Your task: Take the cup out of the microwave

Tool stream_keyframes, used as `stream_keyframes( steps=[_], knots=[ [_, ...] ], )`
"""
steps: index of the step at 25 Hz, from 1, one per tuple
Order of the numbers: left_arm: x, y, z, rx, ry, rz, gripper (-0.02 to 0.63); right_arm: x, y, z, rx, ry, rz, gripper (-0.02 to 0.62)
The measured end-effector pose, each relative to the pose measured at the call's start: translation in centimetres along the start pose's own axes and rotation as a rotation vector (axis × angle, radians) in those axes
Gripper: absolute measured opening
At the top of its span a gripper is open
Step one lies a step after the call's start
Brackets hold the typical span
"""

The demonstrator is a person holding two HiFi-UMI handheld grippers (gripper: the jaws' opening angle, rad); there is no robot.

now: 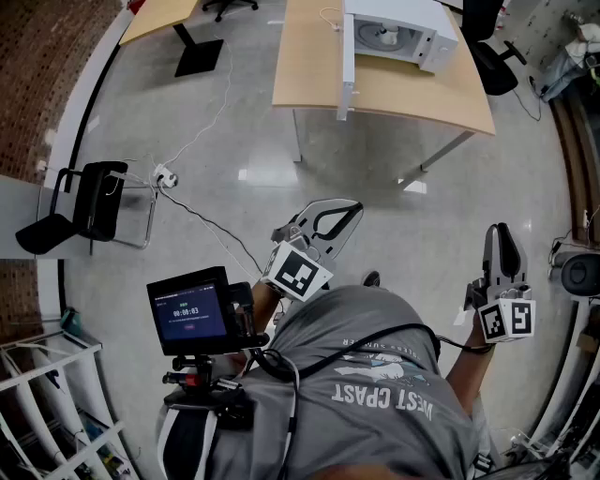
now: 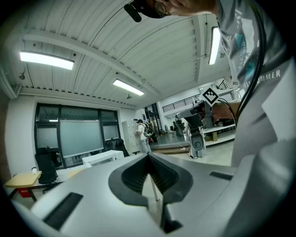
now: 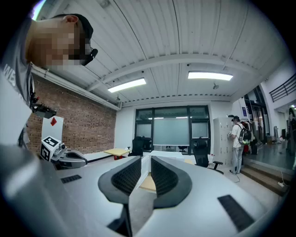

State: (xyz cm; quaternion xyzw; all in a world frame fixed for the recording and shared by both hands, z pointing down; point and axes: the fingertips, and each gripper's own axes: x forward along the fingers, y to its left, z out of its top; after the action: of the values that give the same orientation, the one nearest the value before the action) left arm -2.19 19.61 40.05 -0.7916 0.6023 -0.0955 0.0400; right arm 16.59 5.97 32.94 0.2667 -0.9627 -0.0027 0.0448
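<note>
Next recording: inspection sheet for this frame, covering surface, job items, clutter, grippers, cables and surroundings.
Surface: wooden table, far ahead of the person.
Job's things: microwave on the table, door open; pale shape inside, probably the cup.
Clutter: nothing seen.
Grippers: left gripper shut, empty; right gripper jaws slightly apart, empty; both far from the table.
Cables: floor cable running from a power strip.
Surroundings: black chair, second desk.
</note>
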Motion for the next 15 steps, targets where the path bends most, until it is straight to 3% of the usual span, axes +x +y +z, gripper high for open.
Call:
stream_keyframes(
  steps=[4, 9, 15],
  knots=[
    [-0.1, 0.6, -0.8, 0.009, 0.0, 0.016, 0.043, 1.6, 0.1, -0.6, -0.013, -0.004, 0.018, 0.074],
    [-1.8, 2.4, -2.0, 0.125, -0.003, 0.025, 0.043, 4.3, 1.5, -1.4, -0.028, -0.013, 0.04, 0.074],
    [-2.8, 3.8, -1.8, 0.145, -0.032, 0.069, 0.043, 6.4, 1.9, -1.1, -0.048, -0.006, 0.059, 0.074]
  ],
)
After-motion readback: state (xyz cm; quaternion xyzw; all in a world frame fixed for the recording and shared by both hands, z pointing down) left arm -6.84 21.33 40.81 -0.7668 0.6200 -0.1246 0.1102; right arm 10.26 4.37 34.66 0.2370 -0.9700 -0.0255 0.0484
